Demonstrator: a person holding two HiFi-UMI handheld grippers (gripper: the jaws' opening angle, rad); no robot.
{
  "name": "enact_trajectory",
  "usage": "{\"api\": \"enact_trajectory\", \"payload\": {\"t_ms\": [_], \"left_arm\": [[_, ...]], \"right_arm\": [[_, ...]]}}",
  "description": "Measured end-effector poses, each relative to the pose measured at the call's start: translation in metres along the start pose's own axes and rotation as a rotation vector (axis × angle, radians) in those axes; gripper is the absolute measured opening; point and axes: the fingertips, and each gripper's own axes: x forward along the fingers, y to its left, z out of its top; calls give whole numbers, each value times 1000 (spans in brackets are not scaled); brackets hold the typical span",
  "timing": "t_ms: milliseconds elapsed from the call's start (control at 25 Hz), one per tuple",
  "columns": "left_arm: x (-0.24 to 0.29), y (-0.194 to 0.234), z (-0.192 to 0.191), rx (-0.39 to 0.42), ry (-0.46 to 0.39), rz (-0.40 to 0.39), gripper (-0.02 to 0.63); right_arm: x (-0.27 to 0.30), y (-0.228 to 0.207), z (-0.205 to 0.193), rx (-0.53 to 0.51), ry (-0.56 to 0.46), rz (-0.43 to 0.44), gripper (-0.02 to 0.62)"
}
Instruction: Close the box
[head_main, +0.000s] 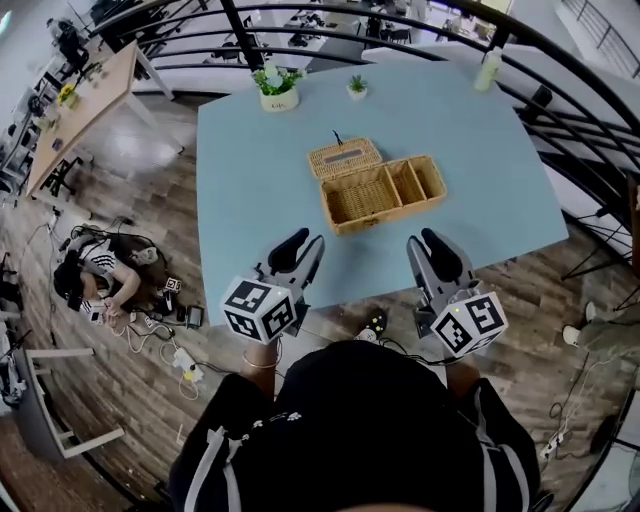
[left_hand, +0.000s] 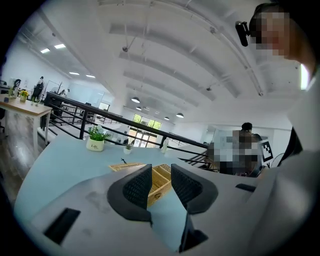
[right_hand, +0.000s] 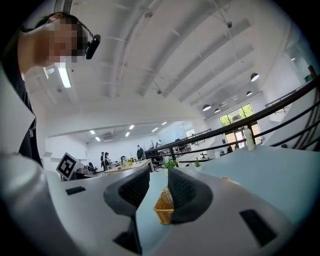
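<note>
Your woven box (head_main: 385, 192) sat open near the middle of the blue table (head_main: 250, 200). Its lid (head_main: 344, 158) lay thrown back flat on the tabletop along the box's far side, seemingly hinged to that rim. Your left gripper (head_main: 303, 246) and right gripper (head_main: 428, 246) hovered by the table's near edge, well apart from the box, each with its jaws partly apart and nothing between them. Wicker like this likely weighed little, was stiff yet slightly springy and rough enough to grip, and could slide if pushed. You probably wanted to pinch the lid's free far edge, near the small dark loop (head_main: 336, 135), and steady the box wall with your other gripper
</note>
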Motion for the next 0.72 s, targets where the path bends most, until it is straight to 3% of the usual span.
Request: {"api": "enact_trajectory", "payload": {"t_ms": [360,720], "left_arm": [[18,10,-10,-50,33,69,108],[35,68,-7,-116,66,122,138]], "right_arm": [[17,-35,2,5,34,67,114],[55,-47,-2,26,76,68,118]]}}
